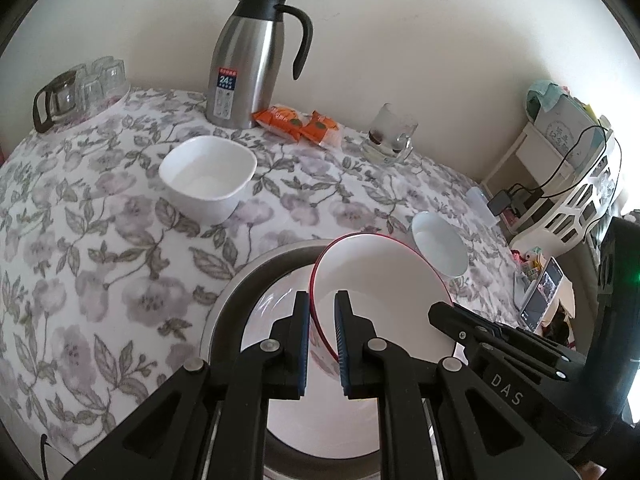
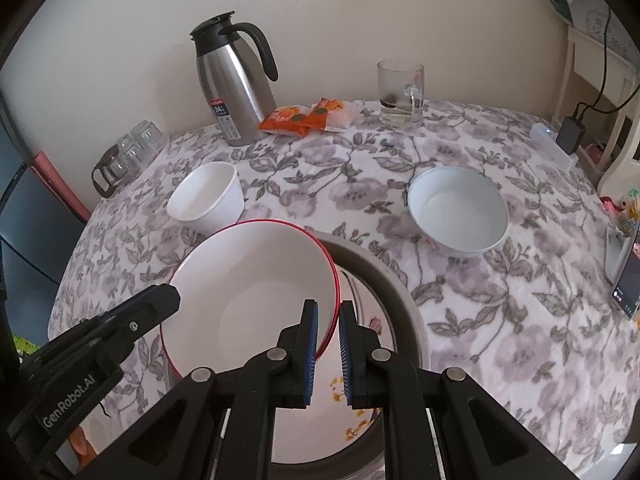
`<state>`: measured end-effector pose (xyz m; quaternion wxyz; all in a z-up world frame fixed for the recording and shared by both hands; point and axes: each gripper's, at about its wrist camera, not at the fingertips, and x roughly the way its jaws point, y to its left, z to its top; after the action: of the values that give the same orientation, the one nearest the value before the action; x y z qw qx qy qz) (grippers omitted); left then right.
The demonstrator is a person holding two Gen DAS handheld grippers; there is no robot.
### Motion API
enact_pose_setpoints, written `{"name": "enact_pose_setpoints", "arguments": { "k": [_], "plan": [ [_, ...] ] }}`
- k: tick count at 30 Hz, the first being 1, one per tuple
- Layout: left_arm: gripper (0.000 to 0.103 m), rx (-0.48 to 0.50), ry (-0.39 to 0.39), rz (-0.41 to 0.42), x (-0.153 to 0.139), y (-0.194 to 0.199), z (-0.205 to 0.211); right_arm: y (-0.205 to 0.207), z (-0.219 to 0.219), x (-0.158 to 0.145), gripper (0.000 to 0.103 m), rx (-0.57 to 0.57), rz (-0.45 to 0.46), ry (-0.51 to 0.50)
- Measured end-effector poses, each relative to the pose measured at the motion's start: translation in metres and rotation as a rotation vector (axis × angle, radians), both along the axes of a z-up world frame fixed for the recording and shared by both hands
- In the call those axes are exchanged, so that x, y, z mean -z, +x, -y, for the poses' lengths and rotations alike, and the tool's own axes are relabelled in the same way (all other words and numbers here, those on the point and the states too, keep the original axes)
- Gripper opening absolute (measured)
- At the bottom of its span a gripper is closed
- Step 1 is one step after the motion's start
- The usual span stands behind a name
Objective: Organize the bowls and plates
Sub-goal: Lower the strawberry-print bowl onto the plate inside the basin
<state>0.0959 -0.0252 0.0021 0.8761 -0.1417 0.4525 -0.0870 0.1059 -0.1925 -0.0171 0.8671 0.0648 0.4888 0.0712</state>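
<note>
A white bowl with a red rim (image 1: 384, 280) (image 2: 256, 280) is held tilted above a flower-printed plate (image 1: 288, 312) (image 2: 360, 408) that lies in a grey metal basin (image 1: 256, 276) (image 2: 384, 276). My left gripper (image 1: 322, 308) is shut on the bowl's left rim. My right gripper (image 2: 328, 316) is shut on its right rim; its black body also shows in the left wrist view (image 1: 500, 336). A square white bowl (image 1: 208, 178) (image 2: 208, 200) stands at the back left. A round white bowl (image 1: 440, 248) (image 2: 458, 212) stands at the right.
On the floral tablecloth (image 1: 100, 240) stand a steel thermos jug (image 1: 248, 60) (image 2: 232, 80), orange snack packets (image 1: 296, 122) (image 2: 304, 116), a glass mug (image 1: 390, 132) (image 2: 400, 94) and glassware at the back left (image 1: 80, 88) (image 2: 128, 156). A phone (image 2: 628, 280) lies at the right edge.
</note>
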Motion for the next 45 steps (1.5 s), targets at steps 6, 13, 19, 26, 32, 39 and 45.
{"name": "enact_pose_setpoints", "arguments": {
  "k": [6,13,19,26,32,39,45],
  "plan": [
    [0.012,0.002,0.014,-0.016,0.005,-0.001,-0.001,-0.005,0.0,0.007,0.012,0.033,-0.007,0.029],
    [0.012,0.009,0.042,-0.026,0.008,0.0,0.001,-0.01,-0.005,0.017,0.012,0.057,0.007,0.012],
    [0.012,0.017,0.04,-0.042,0.012,0.003,0.001,-0.014,-0.001,0.02,0.012,0.091,0.036,0.047],
    [0.012,0.025,0.051,-0.051,0.016,0.004,0.004,-0.02,0.002,0.021,0.012,0.101,0.072,0.067],
    [0.012,0.036,0.058,-0.06,0.019,0.005,0.007,-0.019,0.005,0.026,0.012,0.107,0.071,0.068],
    [0.012,0.041,0.062,-0.074,0.024,0.007,0.007,-0.02,0.004,0.026,0.012,0.107,0.081,0.061],
    [0.012,0.042,0.065,-0.075,0.024,0.008,0.007,-0.02,0.004,0.026,0.012,0.107,0.081,0.061]
  ]
}}
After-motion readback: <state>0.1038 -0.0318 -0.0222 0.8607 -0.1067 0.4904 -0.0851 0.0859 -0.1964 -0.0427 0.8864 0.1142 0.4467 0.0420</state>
